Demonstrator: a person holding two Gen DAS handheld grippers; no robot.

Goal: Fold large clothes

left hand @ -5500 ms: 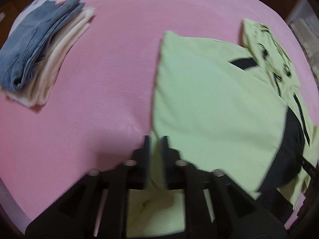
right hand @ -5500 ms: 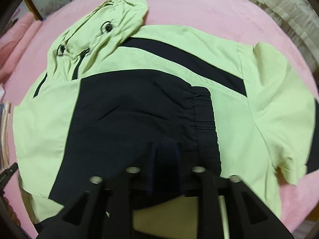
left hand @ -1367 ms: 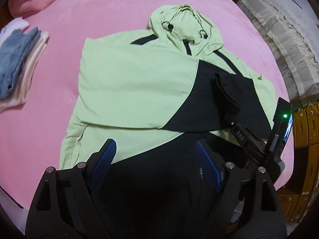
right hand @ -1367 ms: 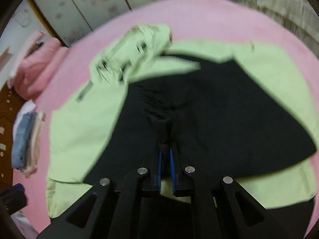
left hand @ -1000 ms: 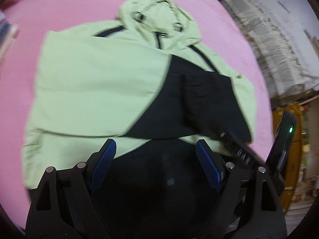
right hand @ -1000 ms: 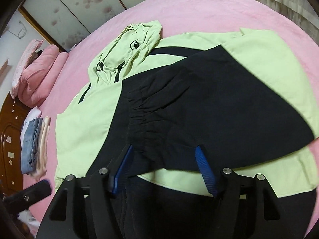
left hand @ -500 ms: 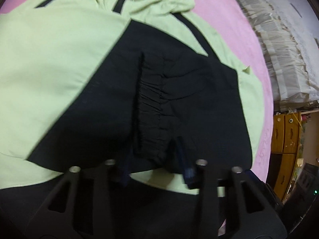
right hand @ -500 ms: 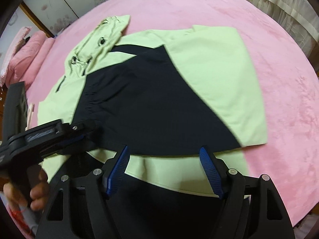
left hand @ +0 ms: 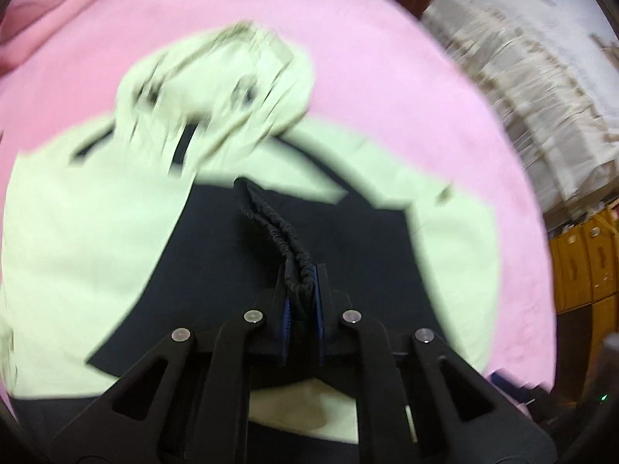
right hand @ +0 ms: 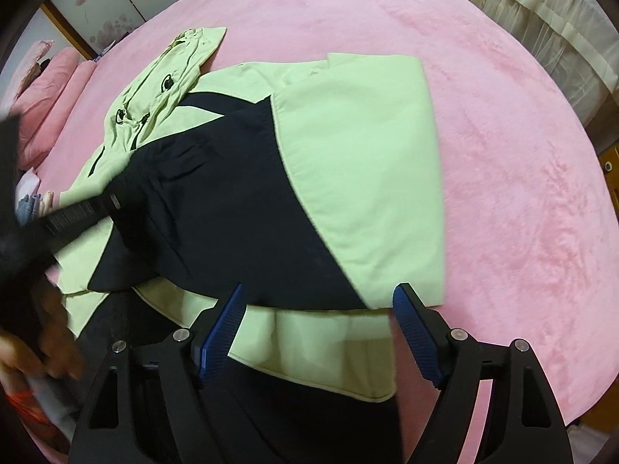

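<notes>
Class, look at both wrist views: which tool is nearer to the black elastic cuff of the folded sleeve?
Left. The left tool has just closed on the cuff itself. The right tool hangs open over the jacket hem, well away from it.

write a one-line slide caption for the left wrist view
Left gripper shut on the black elastic cuff of a green-and-black hooded jacket on a pink bed.

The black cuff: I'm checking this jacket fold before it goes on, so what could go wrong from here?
1. The left tool has just been closing and pinches only the gathered black cuff; the elastic may slip out when pulled.
2. The right tool stands open and holds nothing, so dragging the cuff could shift the folded green jacket.
3. The hood lies bunched and may stay lumpy.
</notes>
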